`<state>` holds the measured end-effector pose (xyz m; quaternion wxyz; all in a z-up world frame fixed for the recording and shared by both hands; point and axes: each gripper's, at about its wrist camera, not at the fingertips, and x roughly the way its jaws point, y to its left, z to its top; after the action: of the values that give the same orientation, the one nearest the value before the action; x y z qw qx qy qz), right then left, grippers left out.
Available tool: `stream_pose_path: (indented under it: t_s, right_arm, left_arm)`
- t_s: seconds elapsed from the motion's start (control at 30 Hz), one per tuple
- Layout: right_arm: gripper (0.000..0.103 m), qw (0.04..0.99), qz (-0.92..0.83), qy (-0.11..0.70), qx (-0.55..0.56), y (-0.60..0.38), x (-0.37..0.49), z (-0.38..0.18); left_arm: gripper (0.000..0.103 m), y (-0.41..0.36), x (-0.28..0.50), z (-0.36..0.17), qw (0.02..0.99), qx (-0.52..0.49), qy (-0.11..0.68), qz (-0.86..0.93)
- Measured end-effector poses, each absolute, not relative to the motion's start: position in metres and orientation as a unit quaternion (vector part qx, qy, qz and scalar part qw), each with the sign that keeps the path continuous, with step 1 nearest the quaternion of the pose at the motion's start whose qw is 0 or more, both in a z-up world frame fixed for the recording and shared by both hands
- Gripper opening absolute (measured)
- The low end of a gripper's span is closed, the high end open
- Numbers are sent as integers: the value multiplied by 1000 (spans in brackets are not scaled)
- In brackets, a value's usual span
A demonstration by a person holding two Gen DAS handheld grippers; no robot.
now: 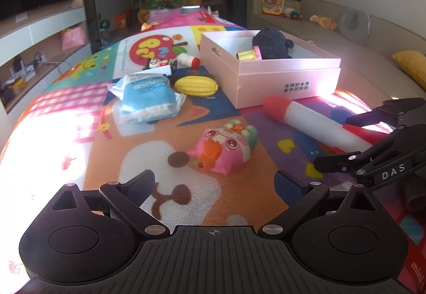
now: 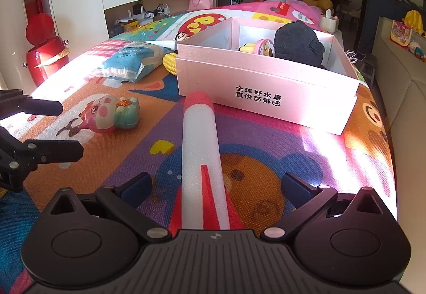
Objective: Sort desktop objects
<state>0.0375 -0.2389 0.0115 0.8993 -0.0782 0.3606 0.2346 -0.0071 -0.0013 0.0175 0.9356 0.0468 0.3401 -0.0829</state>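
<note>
A pink box [image 1: 287, 81] [image 2: 266, 97] stands on the colourful mat and holds a dark plush toy [image 1: 271, 44] [image 2: 298, 41] and a small yellow and pink toy [image 1: 249, 54] [image 2: 259, 48]. A white foam rocket with a red tip [image 1: 314, 121] [image 2: 201, 145] lies in front of the box. My right gripper [image 2: 215, 183] [image 1: 354, 134] is open, with the rocket's tail between its fingers. My left gripper [image 1: 215, 182] [image 2: 56, 131] is open and empty, just short of a pink pig toy [image 1: 226, 145] [image 2: 109, 113].
A blue and white packet [image 1: 146, 97] [image 2: 130, 59], a yellow toy corn [image 1: 197, 86] [image 2: 170, 62], a small toy car [image 1: 159, 63] and a white bottle with a red cap [image 1: 189, 59] lie left of the box. A sofa [image 1: 346, 54] runs along the right.
</note>
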Motion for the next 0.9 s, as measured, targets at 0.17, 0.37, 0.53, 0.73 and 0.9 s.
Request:
stream_pose_path:
  t_s: [0.17, 0.37, 0.53, 0.73, 0.9]
  right_arm:
    - [103, 899, 234, 361, -79, -239, 37, 11]
    - [103, 899, 234, 361, -79, -239, 37, 11]
    - [103, 899, 234, 361, -78, -239, 37, 11]
    - [103, 899, 235, 361, -78, -239, 38, 11]
    - [103, 902, 228, 357, -83, -239, 35, 13]
  left_arm:
    - [99, 7, 9, 14, 940, 68, 335, -22]
    - [99, 33, 12, 18, 939, 79, 333, 20]
    - [99, 47, 5, 26, 935, -11, 354, -31]
    - [99, 9, 16, 26, 917, -75, 373, -117]
    - [99, -23, 37, 24, 916, -50, 376, -130]
